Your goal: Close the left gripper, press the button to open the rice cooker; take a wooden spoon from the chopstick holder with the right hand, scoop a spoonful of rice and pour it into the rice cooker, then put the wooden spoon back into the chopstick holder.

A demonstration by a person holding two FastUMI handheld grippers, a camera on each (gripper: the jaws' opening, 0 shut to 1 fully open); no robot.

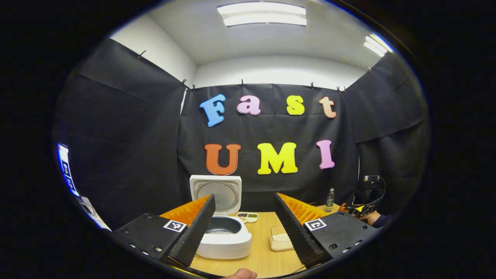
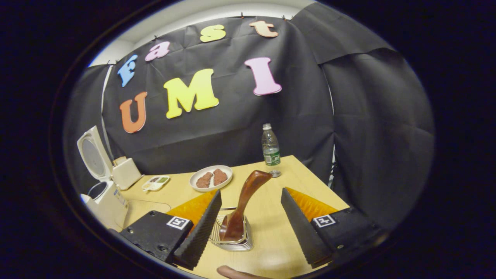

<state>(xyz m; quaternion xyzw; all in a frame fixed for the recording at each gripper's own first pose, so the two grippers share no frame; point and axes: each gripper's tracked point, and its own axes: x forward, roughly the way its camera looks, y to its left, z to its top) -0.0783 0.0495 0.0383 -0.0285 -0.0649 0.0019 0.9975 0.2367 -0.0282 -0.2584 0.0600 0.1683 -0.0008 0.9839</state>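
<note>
Behind the rice cooker [image 1: 226,238], its lid is being held upright; left gripper [image 1: 245,224] and right gripper [image 2: 248,219] are being held wide, the wooden spoon [image 2: 242,209] standing in the chopstick holder [image 2: 232,240] between the right fingers, untouched; no label is readable.

Rice cooker [image 2: 102,201] sits far left on the table [image 2: 271,248], plate [image 2: 210,178] behind the chopstick holder [image 2: 232,234], bottle [image 2: 270,147] at the back.
</note>
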